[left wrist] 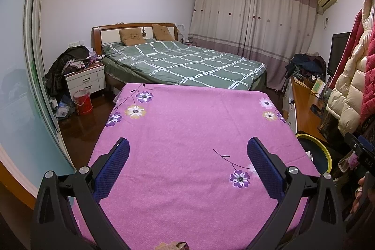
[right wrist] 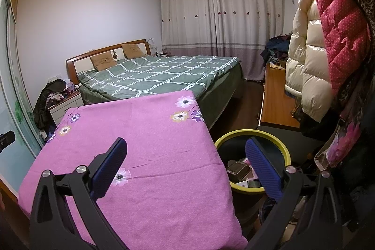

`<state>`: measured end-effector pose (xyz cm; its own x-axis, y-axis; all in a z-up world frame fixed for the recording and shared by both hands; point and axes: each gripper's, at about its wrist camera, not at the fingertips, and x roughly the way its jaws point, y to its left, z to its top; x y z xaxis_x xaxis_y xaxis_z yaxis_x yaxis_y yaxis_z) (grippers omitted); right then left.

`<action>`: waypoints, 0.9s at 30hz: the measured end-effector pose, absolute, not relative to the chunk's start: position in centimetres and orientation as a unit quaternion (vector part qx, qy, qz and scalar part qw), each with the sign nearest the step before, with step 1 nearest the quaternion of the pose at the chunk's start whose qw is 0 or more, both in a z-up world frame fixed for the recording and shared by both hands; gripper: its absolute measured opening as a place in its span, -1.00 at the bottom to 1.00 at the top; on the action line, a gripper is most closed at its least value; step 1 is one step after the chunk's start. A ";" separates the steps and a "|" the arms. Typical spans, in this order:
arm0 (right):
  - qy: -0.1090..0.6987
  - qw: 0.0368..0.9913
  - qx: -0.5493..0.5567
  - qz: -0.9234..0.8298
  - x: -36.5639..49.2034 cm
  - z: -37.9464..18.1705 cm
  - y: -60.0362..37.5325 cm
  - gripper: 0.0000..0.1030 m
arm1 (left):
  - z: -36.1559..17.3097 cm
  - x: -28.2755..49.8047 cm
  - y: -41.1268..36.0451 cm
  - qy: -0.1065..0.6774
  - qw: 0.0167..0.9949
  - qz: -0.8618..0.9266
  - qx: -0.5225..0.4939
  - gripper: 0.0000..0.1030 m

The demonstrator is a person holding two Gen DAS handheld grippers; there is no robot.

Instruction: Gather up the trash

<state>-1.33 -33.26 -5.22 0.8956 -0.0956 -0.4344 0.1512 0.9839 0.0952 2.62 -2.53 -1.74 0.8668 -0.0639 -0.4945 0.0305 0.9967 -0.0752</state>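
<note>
The left wrist camera sits low and close over the pink flowered worktop (left wrist: 187, 132), looking straight along its wide-set jaws toward the green checked bed (left wrist: 185, 65) and the curtains (left wrist: 253, 22) on the far wall. The right wrist camera looks the same way from further right, near the worktop's right edge, so the yellow-rimmed bin (right wrist: 253, 132) lies close below it, with what may be boxes inside. Both views share the worktop, bed, curtains, nightstand (left wrist: 85, 80) and the hanging coats (right wrist: 311, 62) at right.
</note>
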 end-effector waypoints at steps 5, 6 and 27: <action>0.219 0.972 0.064 -0.064 -1.3 -5.3 -33.3 0.87 | -1.8 2.6 -2.6 0.257 0.965 -0.025 -0.034 0.93; 0.219 0.971 0.063 -0.064 -1.3 -5.2 -33.3 0.87 | -1.8 2.6 -2.6 0.258 0.965 -0.025 -0.034 0.93; 0.223 0.971 0.062 -0.058 -1.0 -5.6 -32.7 0.87 | -2.0 2.8 -2.6 0.259 0.965 -0.018 -0.036 0.93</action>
<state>-1.02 -32.69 -5.56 0.8936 -0.0852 -0.4407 0.1408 0.9855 0.0950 2.82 -2.65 -2.03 0.8648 -0.0540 -0.4992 0.0162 0.9967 -0.0796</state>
